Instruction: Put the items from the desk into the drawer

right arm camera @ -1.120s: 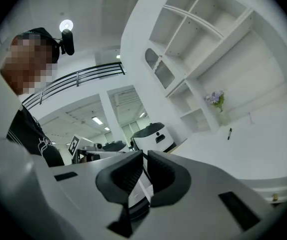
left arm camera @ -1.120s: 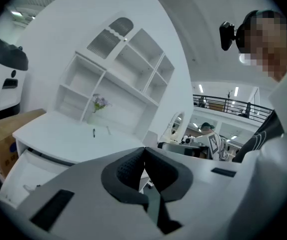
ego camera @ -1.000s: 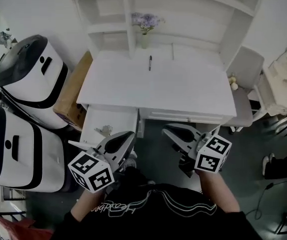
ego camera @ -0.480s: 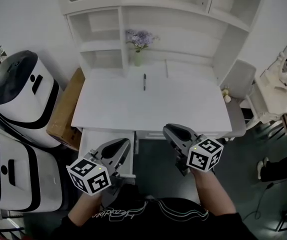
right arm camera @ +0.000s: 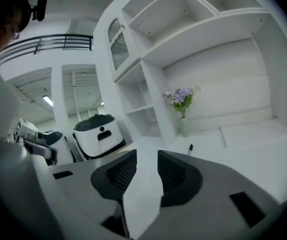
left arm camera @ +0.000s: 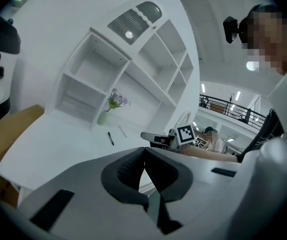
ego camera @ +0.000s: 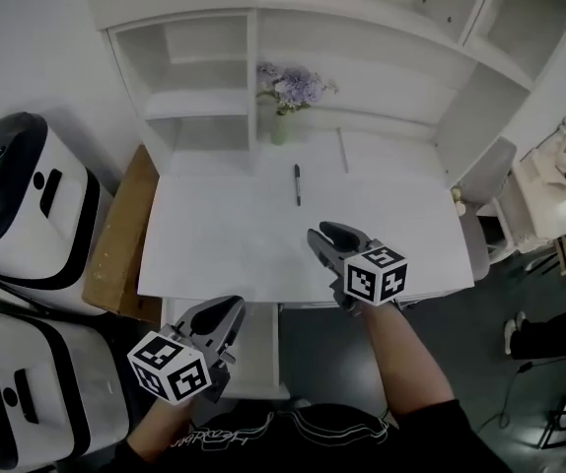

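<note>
While pen (ego camera: 297, 183) lies on desk (ego camera: 214, 239), R gripper (ego camera: 320, 236) jaws just opening, nothing btwn; L gripper (ego camera: 232, 308) clenched, empty.

Left gripper (ego camera: 232, 308) jaws together; right gripper (ego camera: 323, 236) jaws just opening (nothing between)

The grey left tool (ego camera: 227, 312) and right tool (ego camera: 326, 236) each bear a black-and-white marker cube (ego camera: 170, 366); the shirt (ego camera: 263, 443) is black with white print.

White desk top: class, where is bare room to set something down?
Bare: the white desk top left of the thin black pen, down to its front edge, and the right side beyond the pen. Crowded: by the vase of purple flowers at the back.
</note>
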`<state>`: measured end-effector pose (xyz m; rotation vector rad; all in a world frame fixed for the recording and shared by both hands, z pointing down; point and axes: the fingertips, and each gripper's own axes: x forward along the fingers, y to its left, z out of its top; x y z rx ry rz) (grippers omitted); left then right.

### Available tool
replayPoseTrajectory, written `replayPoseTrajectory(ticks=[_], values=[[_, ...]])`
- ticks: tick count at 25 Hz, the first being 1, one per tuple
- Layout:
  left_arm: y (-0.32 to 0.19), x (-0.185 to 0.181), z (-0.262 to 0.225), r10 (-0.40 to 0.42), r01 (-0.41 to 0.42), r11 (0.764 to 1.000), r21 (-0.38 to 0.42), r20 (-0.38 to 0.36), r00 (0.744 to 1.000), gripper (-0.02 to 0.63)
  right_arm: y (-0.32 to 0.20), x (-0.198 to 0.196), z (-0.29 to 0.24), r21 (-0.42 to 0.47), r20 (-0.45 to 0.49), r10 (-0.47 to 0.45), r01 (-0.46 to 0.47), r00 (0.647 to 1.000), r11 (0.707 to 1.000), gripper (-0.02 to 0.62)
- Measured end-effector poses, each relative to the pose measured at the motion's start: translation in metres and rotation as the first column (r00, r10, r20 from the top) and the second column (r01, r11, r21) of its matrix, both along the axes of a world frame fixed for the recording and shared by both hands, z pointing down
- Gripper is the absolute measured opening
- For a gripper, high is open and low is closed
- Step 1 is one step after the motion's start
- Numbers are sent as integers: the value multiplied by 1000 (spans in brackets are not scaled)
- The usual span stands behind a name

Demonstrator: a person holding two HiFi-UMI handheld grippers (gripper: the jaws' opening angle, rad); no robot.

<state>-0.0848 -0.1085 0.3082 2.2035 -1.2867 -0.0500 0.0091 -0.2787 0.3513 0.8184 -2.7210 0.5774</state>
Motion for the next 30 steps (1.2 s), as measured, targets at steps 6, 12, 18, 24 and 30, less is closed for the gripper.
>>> replayPoseTrajectory(ticks=[6, 12, 18, 24, 30], values=[[-32, -46, 55, -15, 11, 994, -109, -29, 999, 20, -97, -35, 85, -45, -214, 45, -56, 976, 997, 123], [-50, -77, 82, -27, 21, 988, -153, -35, 999, 20, -166, -48, 144, -62, -368, 104, -136, 924, 989, 123], [-50, -101, 100, -44, 37, 982, -185, -35, 998, 20, -196, -56, 175, -63, -484, 124, -176, 866, 982, 123], [-44, -128, 106, -103, 96, 972, -216, -21, 994, 20, -198, -61, 184, -98, -506, 99, -171, 857, 980, 80], [-29, -131, 106, -124, 117, 972, -206, -19, 992, 20, -195, -50, 185, -176, -448, 118, -217, 886, 960, 64]])
